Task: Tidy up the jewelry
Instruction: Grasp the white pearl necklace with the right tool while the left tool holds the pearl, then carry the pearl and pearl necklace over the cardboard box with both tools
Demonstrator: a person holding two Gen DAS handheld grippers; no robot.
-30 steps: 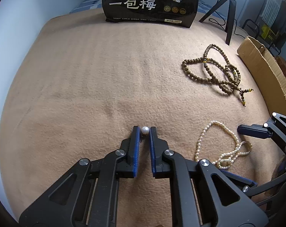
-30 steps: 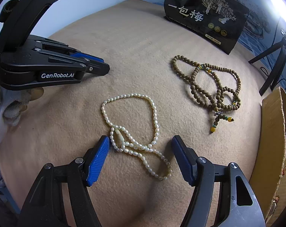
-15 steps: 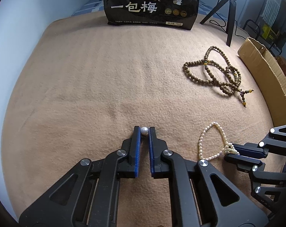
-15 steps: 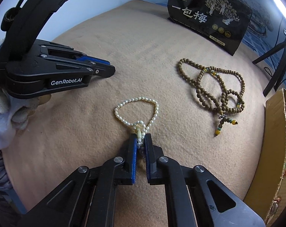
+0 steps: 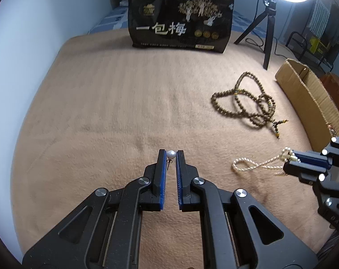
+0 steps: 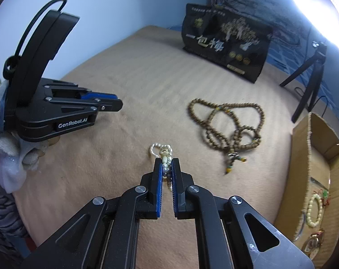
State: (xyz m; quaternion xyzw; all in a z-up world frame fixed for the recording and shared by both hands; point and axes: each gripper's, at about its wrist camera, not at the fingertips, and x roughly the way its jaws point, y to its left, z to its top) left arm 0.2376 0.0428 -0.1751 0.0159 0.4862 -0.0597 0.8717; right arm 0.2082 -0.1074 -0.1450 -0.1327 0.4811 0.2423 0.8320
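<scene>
My left gripper [image 5: 170, 155] is shut on a white pearl earring [image 5: 170, 154] with a thin post, held above the tan blanket. My right gripper [image 6: 166, 164] is shut on a white pearl necklace [image 6: 164, 152] and holds it lifted off the blanket; in the left wrist view the necklace [image 5: 256, 164] hangs as a loop from the right gripper [image 5: 290, 157]. A brown wooden bead necklace [image 6: 227, 121] lies coiled on the blanket to the right, also in the left wrist view [image 5: 243, 103]. The left gripper [image 6: 115, 103] shows at the left of the right wrist view.
An open cardboard box [image 6: 315, 174] at the right edge holds a pale bead bracelet [image 6: 314, 210] and other small items. A black snack bag [image 5: 180, 20] stands at the back. A black tripod [image 5: 268, 29] with a ring light stands at back right.
My right gripper closed on the pearl necklace and has lifted it off the blanket, stretching the loop. Both grippers have risen. The left gripper still holds the earring.
</scene>
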